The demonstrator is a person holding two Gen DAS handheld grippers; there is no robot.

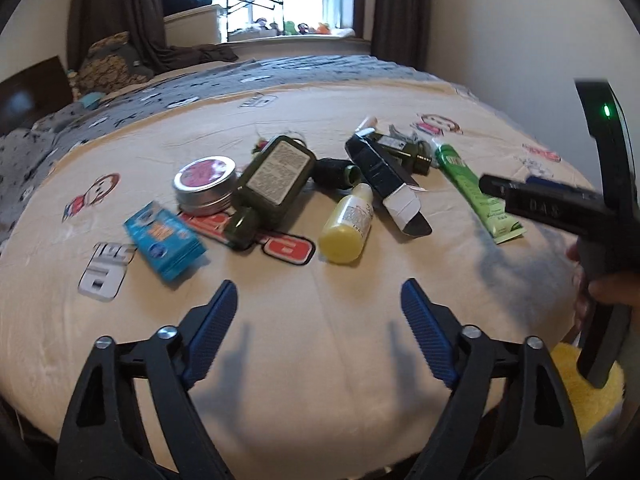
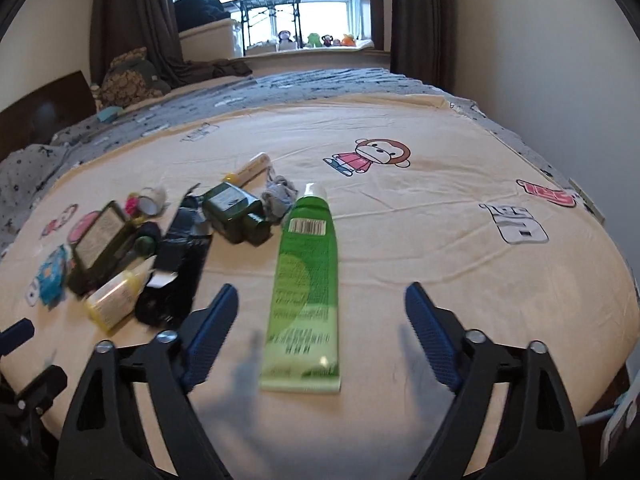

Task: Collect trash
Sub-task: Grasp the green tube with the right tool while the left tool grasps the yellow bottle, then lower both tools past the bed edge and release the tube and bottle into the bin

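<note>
The right gripper (image 2: 320,312) was spread wide over the green tube (image 2: 306,280), which lay just right of the trash pile (image 2: 160,248). Likely next: lower and pinch it. The left gripper (image 1: 318,306) hung wide too, empty.

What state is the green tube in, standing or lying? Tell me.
Lying flat. The green tube rests lengthwise on the bedspread, white cap pointing away toward the window, crimped end nearest the open right gripper.

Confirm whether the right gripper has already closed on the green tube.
No: the right gripper is open, and the green tube lies flat on the bedspread between its fingers.
</note>
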